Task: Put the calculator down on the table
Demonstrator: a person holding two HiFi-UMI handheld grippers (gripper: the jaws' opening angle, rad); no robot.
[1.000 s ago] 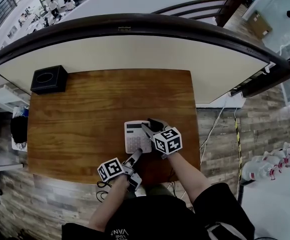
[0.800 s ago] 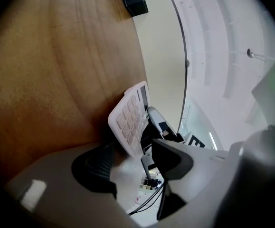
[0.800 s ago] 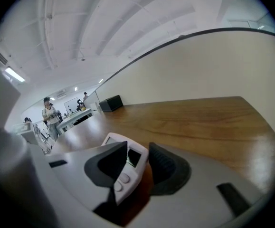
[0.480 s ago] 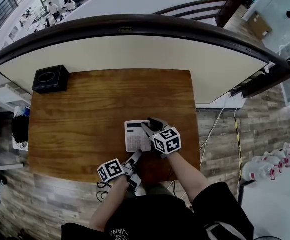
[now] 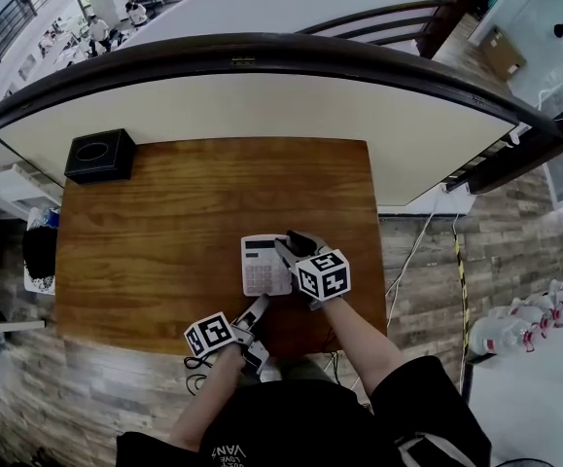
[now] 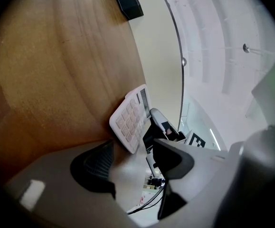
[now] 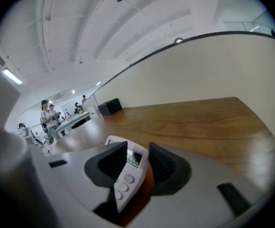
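Observation:
A white calculator (image 5: pixel 264 266) with a dark display lies near the front right of the brown wooden table (image 5: pixel 164 232). My right gripper (image 5: pixel 289 243) is shut on its right edge; in the right gripper view the calculator (image 7: pixel 125 184) sits tilted between the two dark pads (image 7: pixel 165 167). My left gripper (image 5: pixel 259 307) hovers just in front of the calculator's near edge, its jaws opening with nothing between them. In the left gripper view the calculator (image 6: pixel 130 122) lies ahead of the gripper (image 6: pixel 135 158). I cannot tell whether the calculator lies flat on the wood.
A black box (image 5: pixel 99 154) stands at the table's far left corner. Behind the table runs a curved cream partition (image 5: pixel 262 105) with a dark rail. Cables (image 5: pixel 407 251) hang over the plank floor to the right.
The left gripper has eased back a little toward the table's front edge. The calculator and the right gripper have kept their place.

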